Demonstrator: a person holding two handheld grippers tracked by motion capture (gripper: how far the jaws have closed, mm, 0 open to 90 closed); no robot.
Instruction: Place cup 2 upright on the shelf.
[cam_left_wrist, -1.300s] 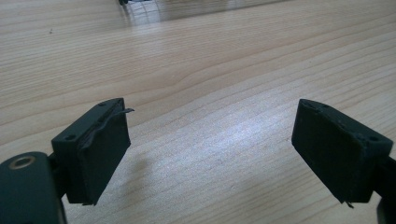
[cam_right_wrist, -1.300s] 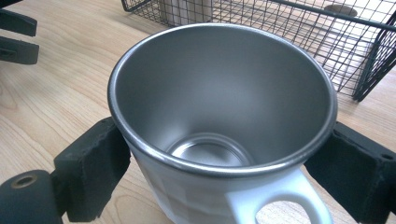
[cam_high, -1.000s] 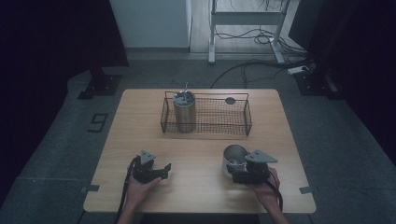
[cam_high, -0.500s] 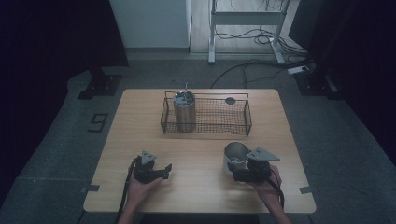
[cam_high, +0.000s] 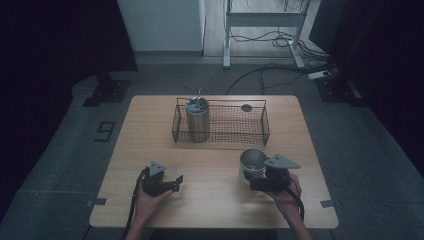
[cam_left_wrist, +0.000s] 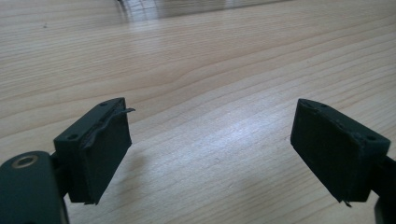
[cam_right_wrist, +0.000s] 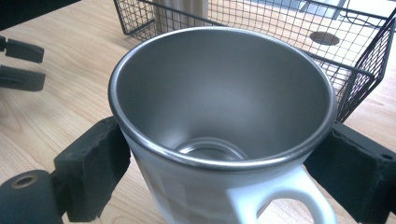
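A white mug (cam_right_wrist: 219, 140) with a steel inside and a white handle stands upright between the jaws of my right gripper (cam_right_wrist: 224, 158), which is shut on its sides. In the high view the mug (cam_high: 251, 161) is at the table's front right, just ahead of the right gripper (cam_high: 256, 175). My left gripper (cam_high: 175, 182) rests at the front left, open, with bare wood between its jaws (cam_left_wrist: 210, 149). A black wire basket (cam_high: 265, 127) stands mid-table and holds an upright steel tumbler (cam_high: 197, 120) at its left end.
The basket (cam_right_wrist: 364, 60) lies close beyond the mug, with the tumbler (cam_right_wrist: 182, 14) seen through its mesh. A dark round disc (cam_high: 246, 107) sits on the table at the basket's far side. Bare wood stretches between the two grippers. Cables and a metal frame lie on the floor beyond.
The right gripper and the mug have shifted very slightly away from the person. The left gripper has stayed in place.
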